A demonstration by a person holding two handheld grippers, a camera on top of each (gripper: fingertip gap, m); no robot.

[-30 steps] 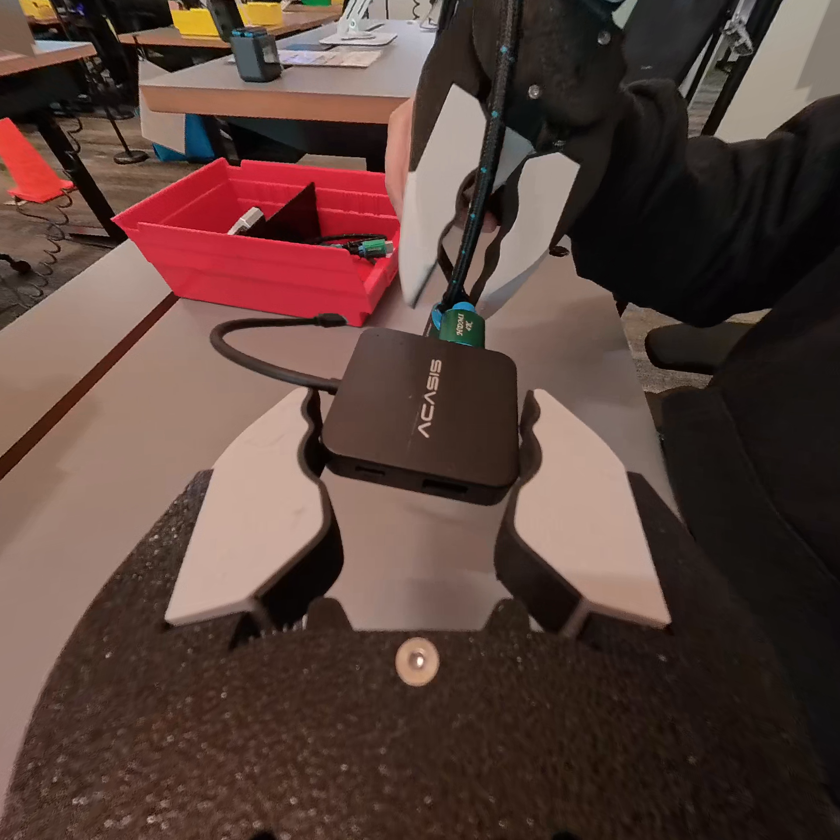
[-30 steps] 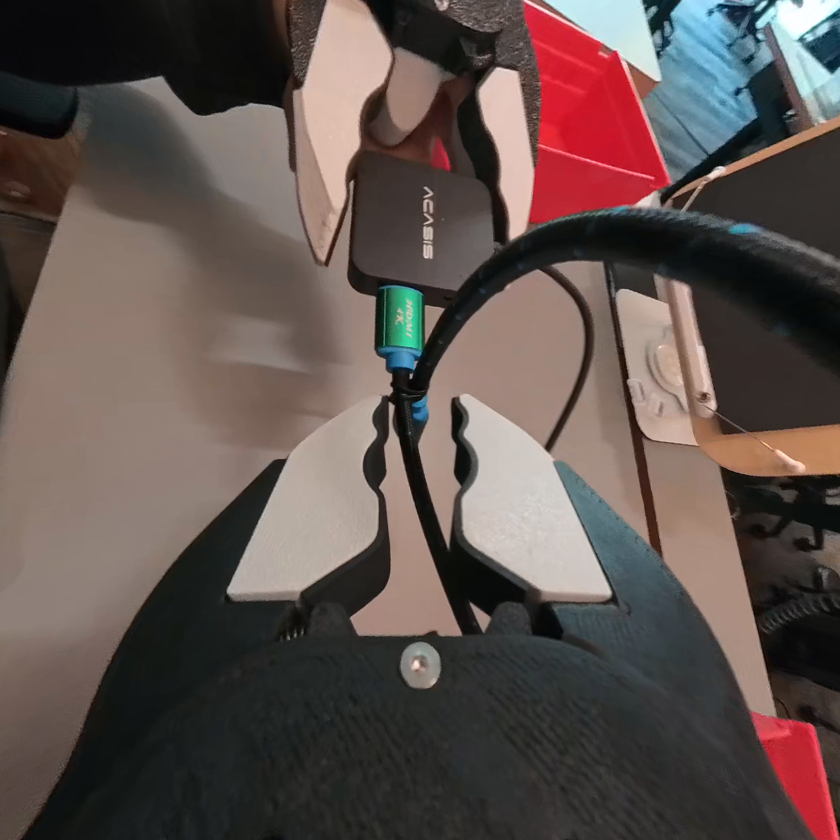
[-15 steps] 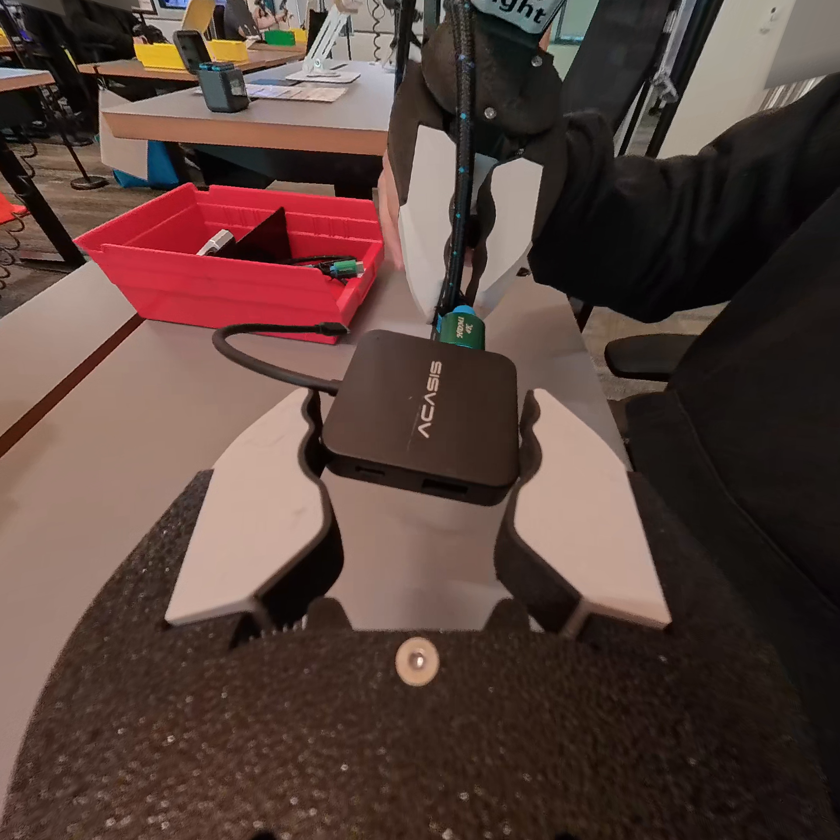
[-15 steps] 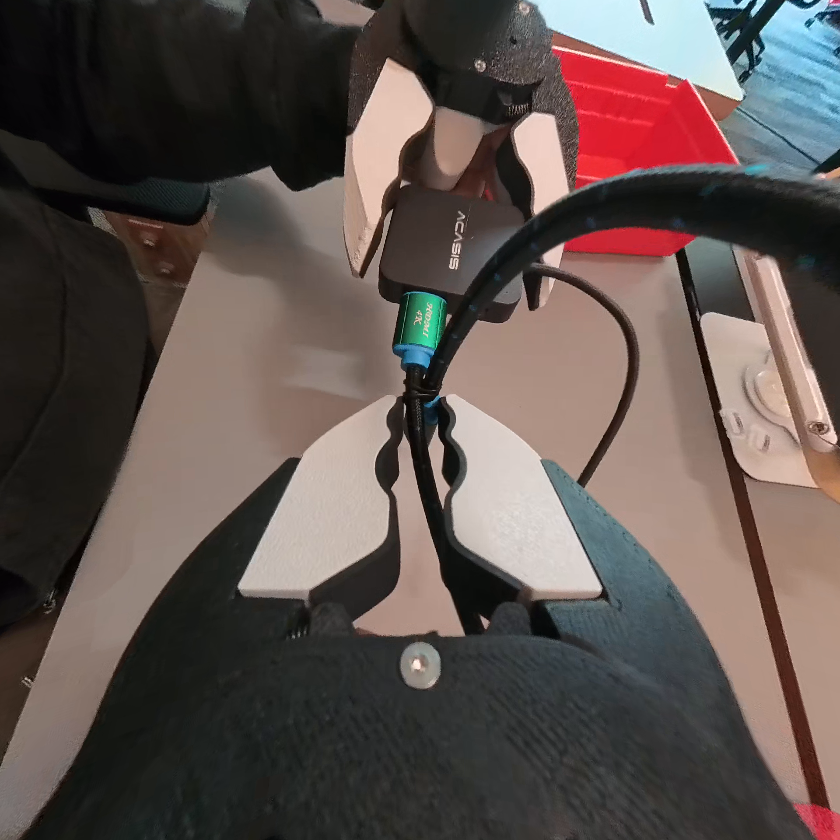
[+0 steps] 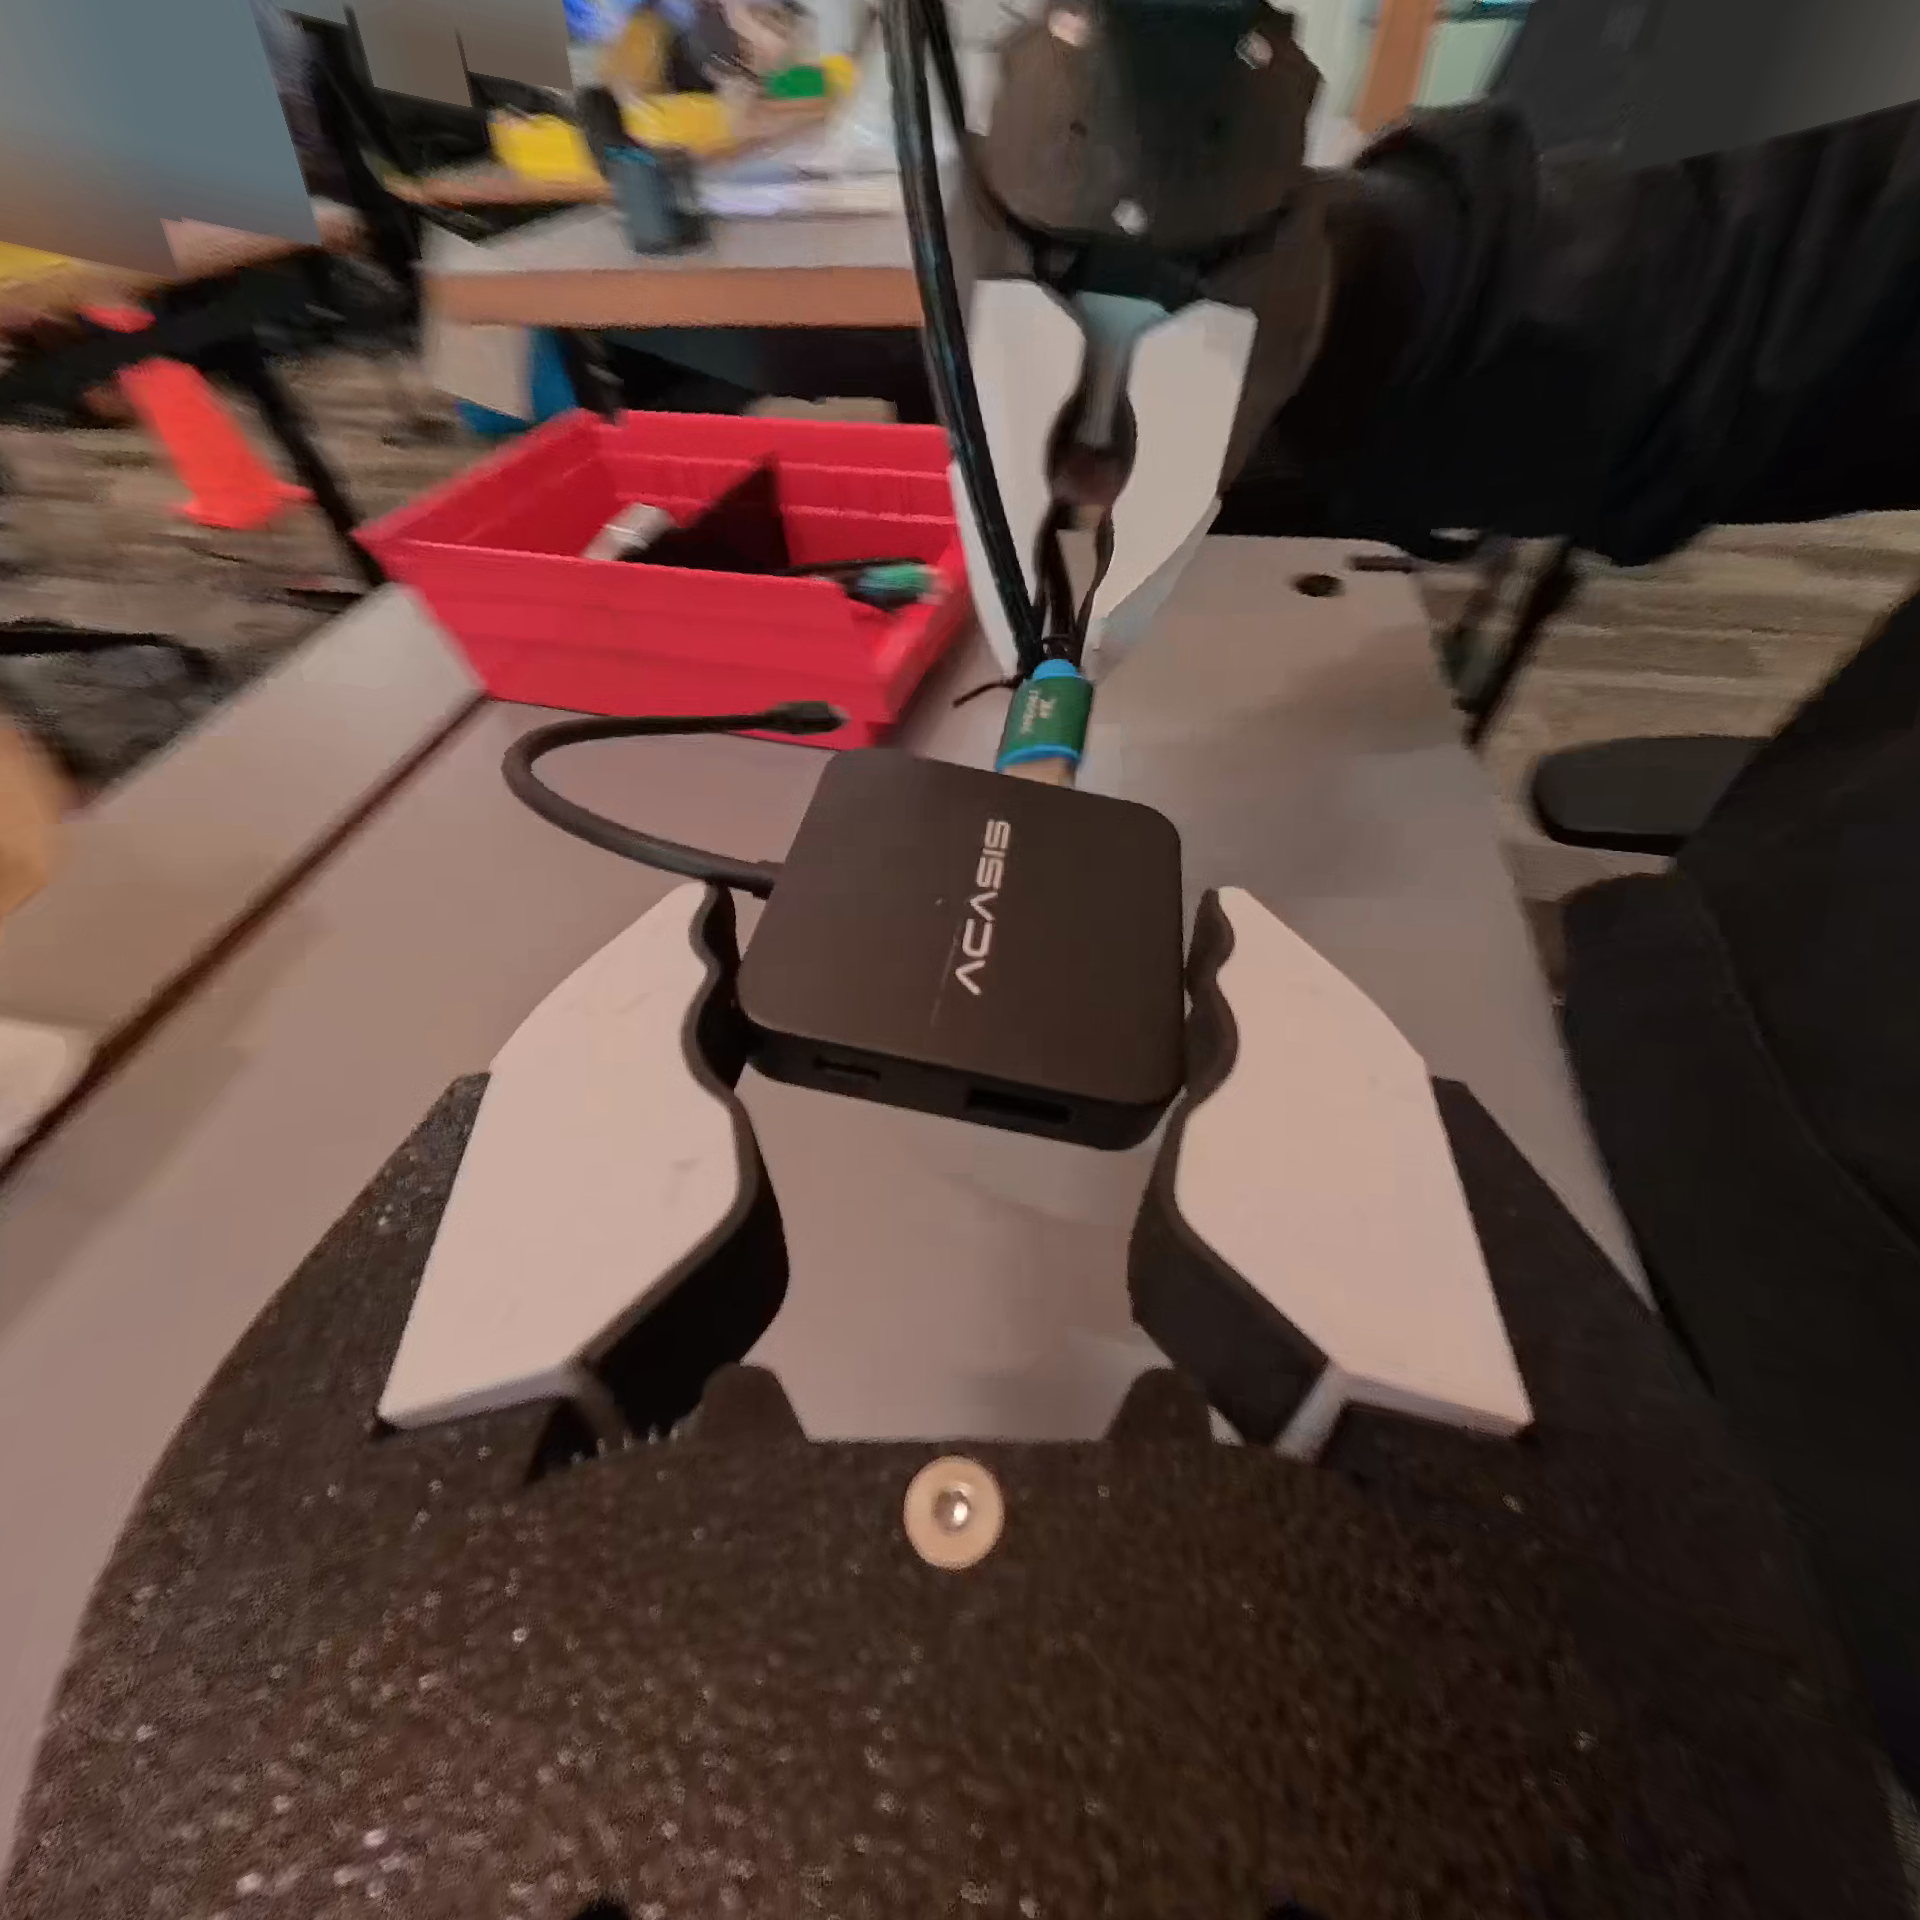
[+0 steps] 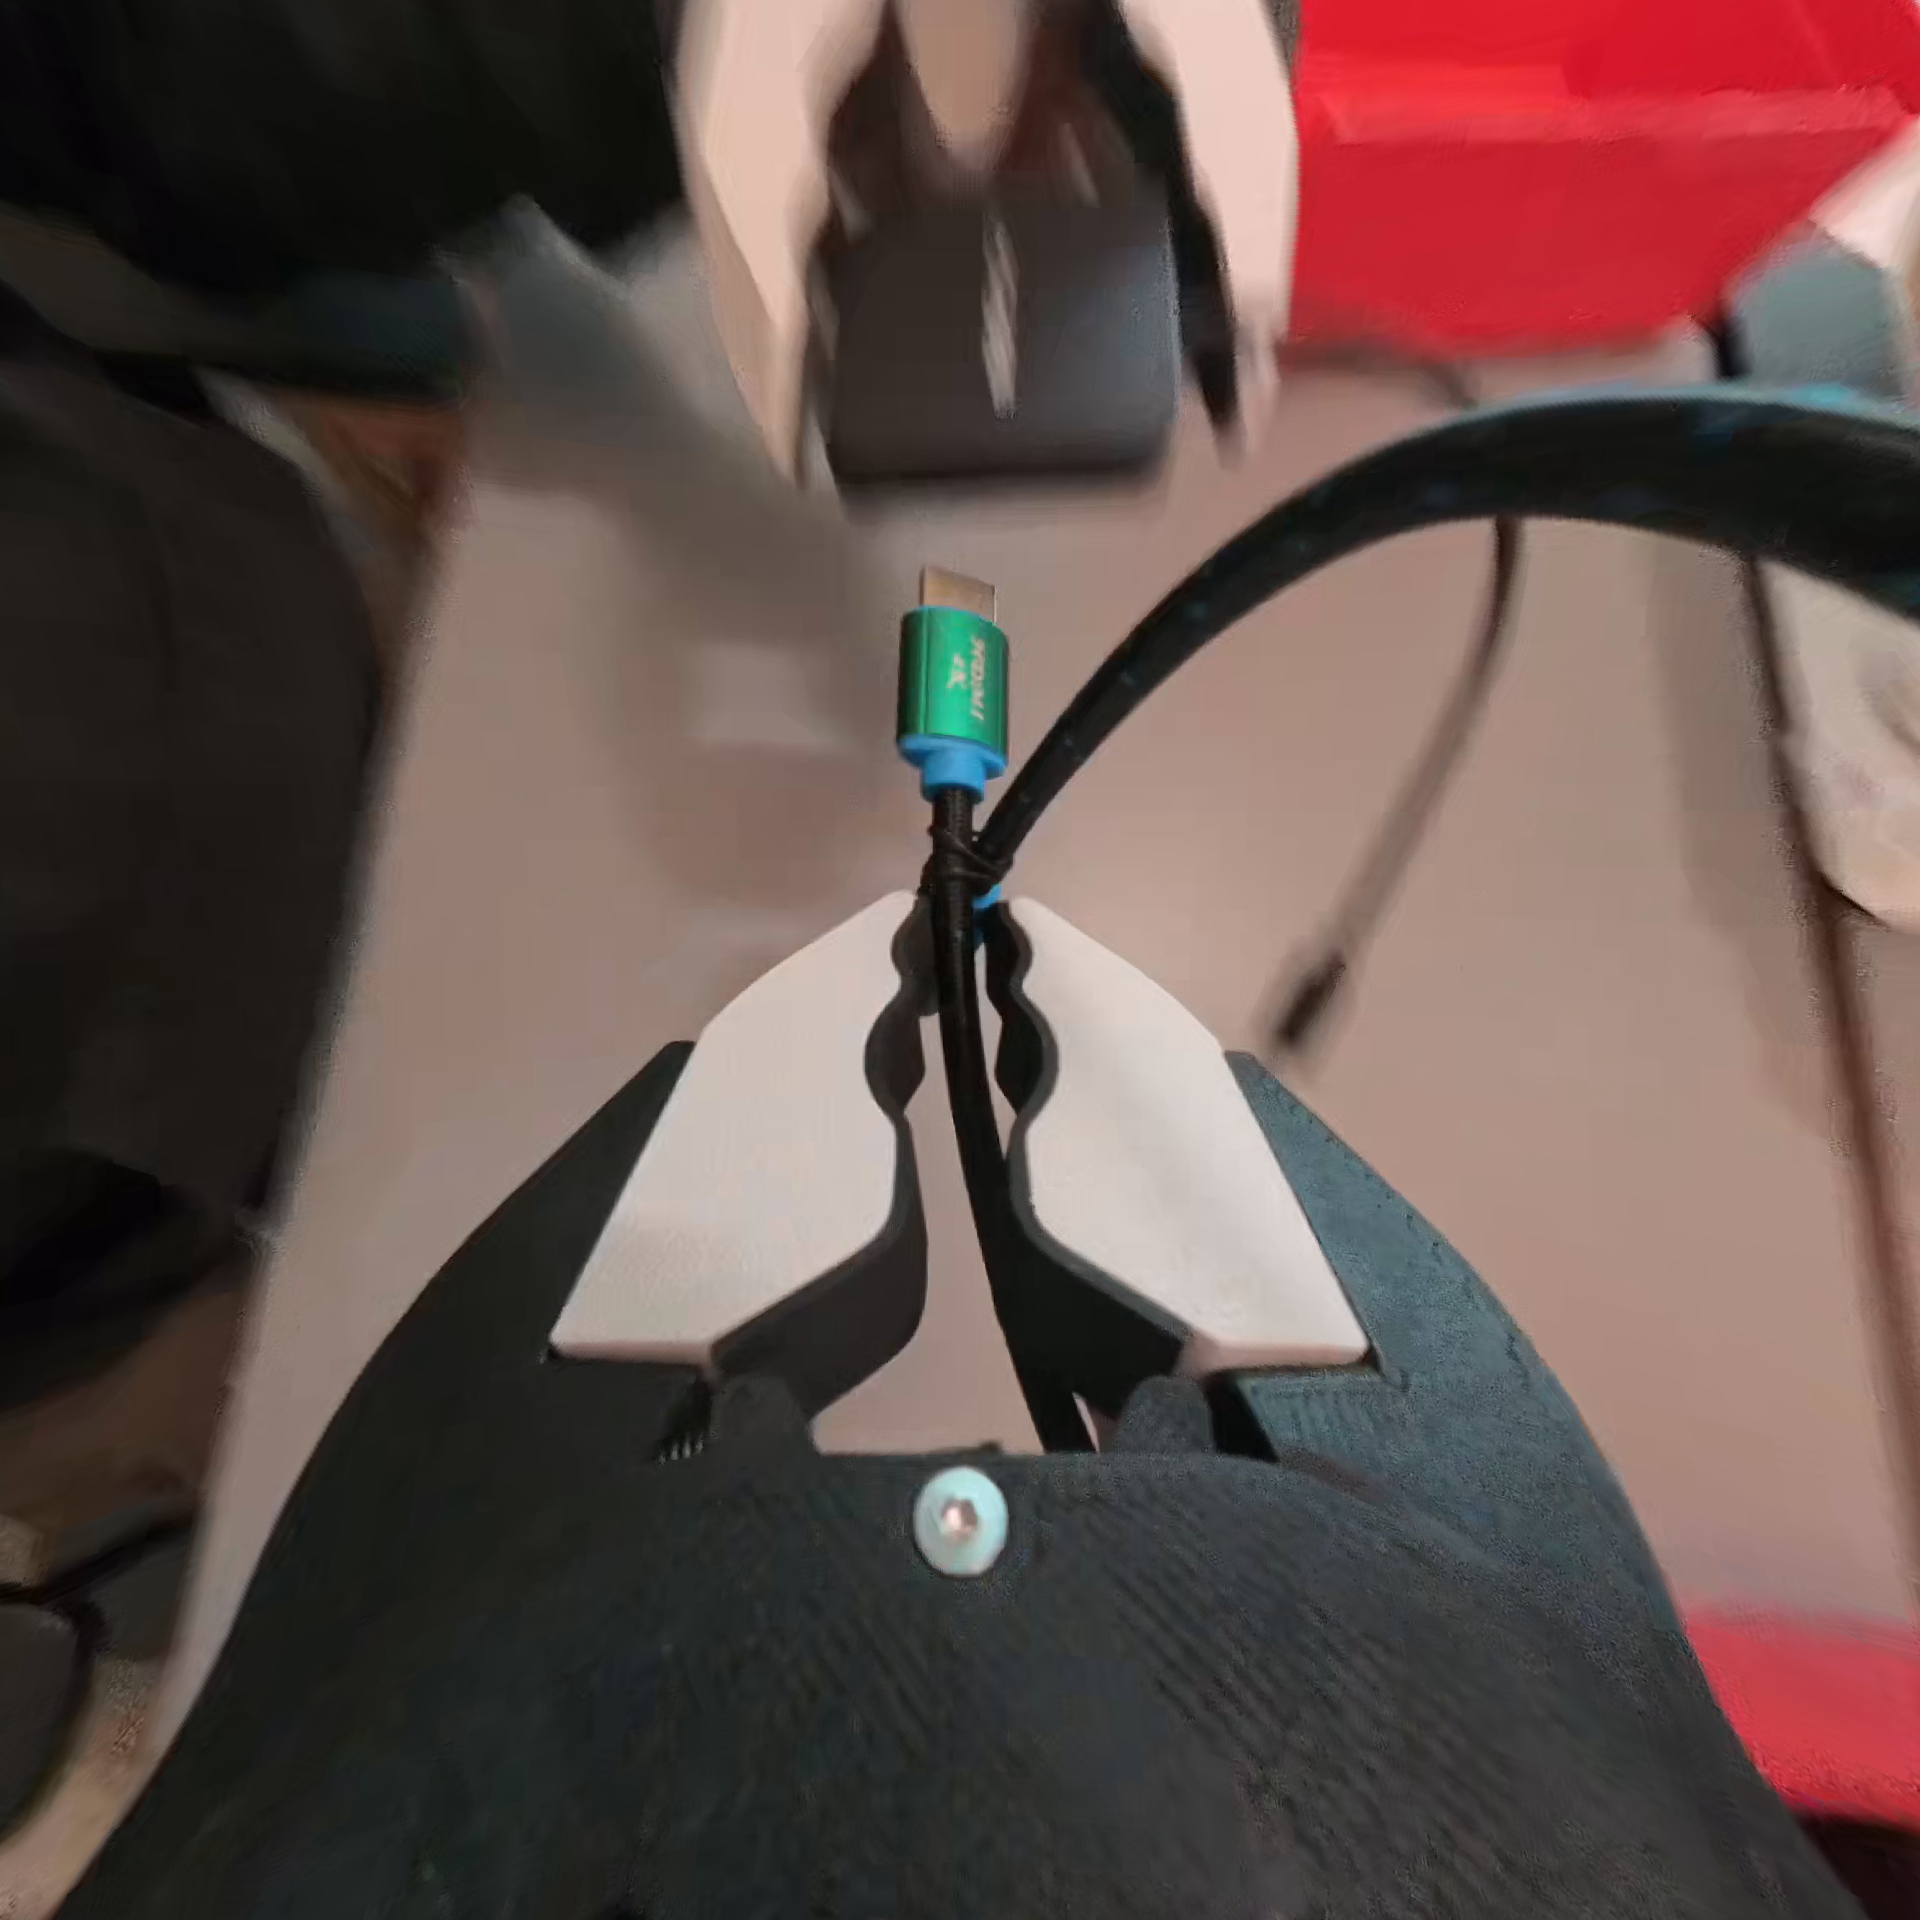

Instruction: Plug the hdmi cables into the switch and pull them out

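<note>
My left gripper (image 5: 966,925) is shut on the black square switch (image 5: 977,935) and holds it by both sides just above the grey table (image 5: 312,1039). My right gripper (image 6: 961,914) is shut on the black braided HDMI cable (image 6: 961,1039) just behind its green plug (image 6: 951,691). The plug's metal tip is bare and stands clear of the blurred switch (image 6: 997,353). In the left wrist view the plug (image 5: 1044,717) sits at the switch's far edge, with the right gripper (image 5: 1060,623) behind it.
A red bin (image 5: 665,623) with cables stands behind the switch. The switch's own thin black lead (image 5: 623,790) curls left on the table. The HDMI cable loops over to the right (image 6: 1351,499). A person's dark sleeve (image 5: 1558,312) is at the right.
The green plug was seated in the switch; now it is out, its metal tip bare. My right gripper has drawn back with the cable. The left gripper still holds the switch.
</note>
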